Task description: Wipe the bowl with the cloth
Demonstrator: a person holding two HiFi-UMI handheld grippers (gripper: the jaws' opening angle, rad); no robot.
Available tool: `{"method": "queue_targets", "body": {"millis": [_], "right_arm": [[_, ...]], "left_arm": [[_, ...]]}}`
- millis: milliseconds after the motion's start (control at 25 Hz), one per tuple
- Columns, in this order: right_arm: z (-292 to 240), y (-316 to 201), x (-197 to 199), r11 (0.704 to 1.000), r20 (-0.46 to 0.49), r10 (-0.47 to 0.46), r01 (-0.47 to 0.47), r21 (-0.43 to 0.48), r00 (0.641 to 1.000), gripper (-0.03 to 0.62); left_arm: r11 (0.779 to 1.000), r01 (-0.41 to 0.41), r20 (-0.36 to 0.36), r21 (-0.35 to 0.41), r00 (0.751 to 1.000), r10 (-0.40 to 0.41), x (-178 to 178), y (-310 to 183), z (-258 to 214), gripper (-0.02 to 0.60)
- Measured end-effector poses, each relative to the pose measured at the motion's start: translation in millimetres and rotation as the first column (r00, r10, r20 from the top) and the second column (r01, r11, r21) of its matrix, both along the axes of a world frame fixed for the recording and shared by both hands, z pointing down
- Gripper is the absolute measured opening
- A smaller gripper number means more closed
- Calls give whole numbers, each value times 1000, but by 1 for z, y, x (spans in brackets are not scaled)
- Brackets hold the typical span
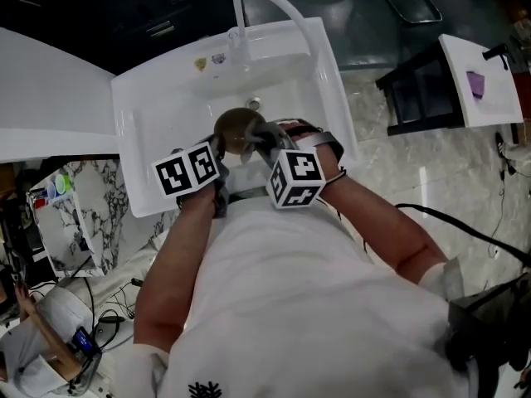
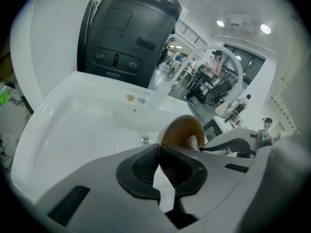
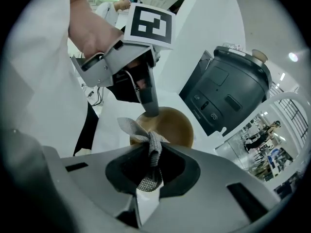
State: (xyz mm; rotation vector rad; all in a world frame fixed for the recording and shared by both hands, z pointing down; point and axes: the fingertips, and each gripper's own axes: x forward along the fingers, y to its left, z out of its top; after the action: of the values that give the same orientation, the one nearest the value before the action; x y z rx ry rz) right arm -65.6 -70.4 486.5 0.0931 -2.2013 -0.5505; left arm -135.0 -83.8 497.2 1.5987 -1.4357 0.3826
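A brown bowl (image 1: 235,129) is held tilted over the white sink (image 1: 149,123). My left gripper (image 1: 220,148) is shut on the bowl's rim. In the left gripper view the edge of the bowl (image 2: 182,131) runs down between the shut pads of the left gripper (image 2: 159,155). My right gripper (image 1: 267,138) is shut on a grey woven cloth (image 3: 148,141), bunched between its jaws (image 3: 151,154). The cloth's free end lies against the near rim of the bowl (image 3: 172,125). A left finger (image 3: 148,98) clamps the far rim.
A curved white faucet (image 1: 270,5) rises at the sink's back edge, with the drain (image 2: 145,140) below it. A large black appliance (image 2: 129,33) stands behind the sink. A white counter (image 1: 50,98) lies to the left, a black stand (image 1: 423,89) to the right.
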Motion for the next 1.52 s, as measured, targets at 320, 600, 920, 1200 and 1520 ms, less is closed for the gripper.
{"method": "queue_targets", "body": {"millis": [320,600,920,1200,1520], "right_arm": [[-14,12,6,979,134,-2,29,-203,991,43],[-37,-5,32,960,239,68,2,-279,969,43],[-97,-9,43,912,478,92,119,-393,874,43],[-138,4,44,877,565,-28,291,-382,825,43],[-182,7,37,815,708,-13,417,-402,707,43]], "left_arm": [[997,72,-61,33,996,-70,-17,-7,-3,18],[993,111,-226,51,969,-97,-29,-12,-8,18],[982,-45,-497,182,857,132,7,-17,-42,18],[959,-85,-648,270,721,246,28,-13,-67,18],[913,-212,-682,348,611,402,38,4,-84,18]]}}
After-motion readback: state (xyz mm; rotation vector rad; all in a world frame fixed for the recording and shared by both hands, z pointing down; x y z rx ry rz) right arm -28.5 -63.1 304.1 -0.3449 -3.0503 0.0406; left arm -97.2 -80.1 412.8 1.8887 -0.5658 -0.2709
